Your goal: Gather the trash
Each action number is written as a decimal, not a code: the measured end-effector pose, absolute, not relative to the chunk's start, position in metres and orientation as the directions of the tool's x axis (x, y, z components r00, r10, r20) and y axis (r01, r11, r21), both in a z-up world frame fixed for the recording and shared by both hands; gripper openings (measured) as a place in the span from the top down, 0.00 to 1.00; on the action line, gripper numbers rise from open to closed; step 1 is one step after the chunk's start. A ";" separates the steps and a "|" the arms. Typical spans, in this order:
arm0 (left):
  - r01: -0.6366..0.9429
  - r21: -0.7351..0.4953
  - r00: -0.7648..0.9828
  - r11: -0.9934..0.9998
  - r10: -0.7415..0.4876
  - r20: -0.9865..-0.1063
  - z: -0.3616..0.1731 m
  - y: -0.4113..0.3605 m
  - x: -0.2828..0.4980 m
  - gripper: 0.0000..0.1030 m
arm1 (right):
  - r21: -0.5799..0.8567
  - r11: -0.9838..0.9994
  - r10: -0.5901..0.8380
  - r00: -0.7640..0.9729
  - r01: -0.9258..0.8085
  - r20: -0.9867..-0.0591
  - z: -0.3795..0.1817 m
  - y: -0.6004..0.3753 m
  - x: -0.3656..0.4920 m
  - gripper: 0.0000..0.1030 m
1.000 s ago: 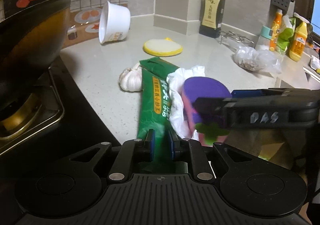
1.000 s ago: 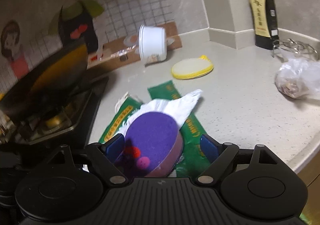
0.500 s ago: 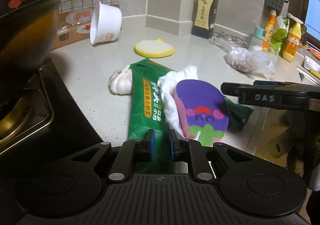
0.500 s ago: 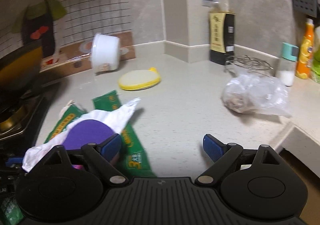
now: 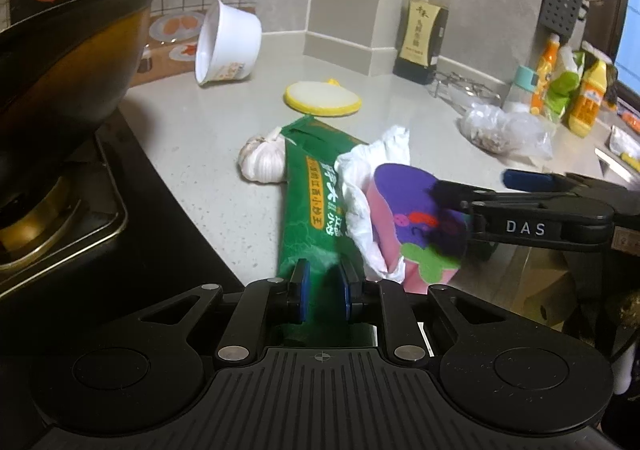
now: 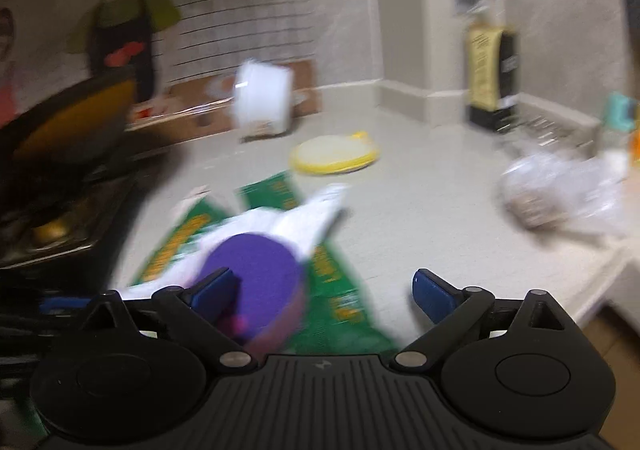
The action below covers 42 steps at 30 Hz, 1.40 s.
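Note:
A long green wrapper [image 5: 316, 202] lies on the pale counter [image 5: 192, 138], and my left gripper [image 5: 324, 290] is shut on its near end. On the wrapper rest a crumpled white tissue [image 5: 372, 166] and a purple-and-pink sponge [image 5: 408, 210] tilted on its edge. My right gripper [image 5: 471, 183] comes in from the right, its near finger across the sponge's purple face. In the blurred right wrist view the right gripper [image 6: 322, 282] has wide jaws that are opening; the sponge [image 6: 256, 270] sits against the left finger, unpressed.
A garlic bulb [image 5: 262, 162] touches the wrapper's left side. Behind lie a yellow round pad [image 5: 322, 100] and a tipped white bowl [image 5: 228, 46]. A wok [image 5: 60, 62] stands on the stove at left. A plastic bag [image 5: 504, 130] and a dark bottle [image 5: 420, 34] stand at right.
The right gripper let go of the sponge, swung off to the right, then came back over it with wider jaws. The left gripper kept its hold on the wrapper.

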<state>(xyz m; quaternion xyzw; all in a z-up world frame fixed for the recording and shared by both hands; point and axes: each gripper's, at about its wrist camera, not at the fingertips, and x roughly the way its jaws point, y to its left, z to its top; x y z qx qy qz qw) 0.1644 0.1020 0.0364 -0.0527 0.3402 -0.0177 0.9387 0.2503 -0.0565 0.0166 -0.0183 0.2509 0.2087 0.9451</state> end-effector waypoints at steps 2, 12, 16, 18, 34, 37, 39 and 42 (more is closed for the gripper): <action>0.001 -0.144 0.772 0.990 -0.093 -0.629 0.037 0.106 0.165 0.82 | 0.029 0.933 0.330 0.818 -0.360 -0.472 0.017 -0.060 0.247 0.07; 0.014 -0.104 0.770 0.994 -0.077 -0.633 0.039 0.100 0.159 0.82 | 0.243 0.818 0.571 0.689 -0.521 -0.447 0.026 -0.061 0.242 0.07; -0.006 -0.090 0.762 0.996 -0.054 -0.645 0.038 0.105 0.155 0.82 | 0.171 0.836 0.529 0.683 -0.521 -0.503 0.016 -0.032 0.246 0.07; -0.013 -0.095 0.764 0.995 -0.051 -0.643 0.038 0.107 0.155 0.82 | 0.111 0.849 0.494 0.700 -0.517 -0.516 0.010 -0.022 0.243 0.09; 0.038 -0.081 0.766 0.996 -0.081 -0.637 0.050 0.083 0.184 0.82 | 0.231 0.915 0.399 0.817 -0.330 -0.416 0.017 -0.112 0.249 0.25; 0.076 -0.116 0.780 0.990 -0.131 -0.612 0.064 0.079 0.195 0.82 | 0.252 0.909 0.413 0.807 -0.333 -0.422 0.007 -0.118 0.251 0.25; 0.094 -0.151 0.783 0.984 -0.167 -0.600 0.072 0.077 0.207 0.82 | 0.253 0.907 0.417 0.806 -0.337 -0.420 0.005 -0.120 0.251 0.24; 0.087 -0.089 0.781 0.992 -0.123 -0.612 0.071 0.069 0.230 0.81 | 0.254 0.903 0.427 0.797 -0.348 -0.427 0.000 -0.121 0.253 0.24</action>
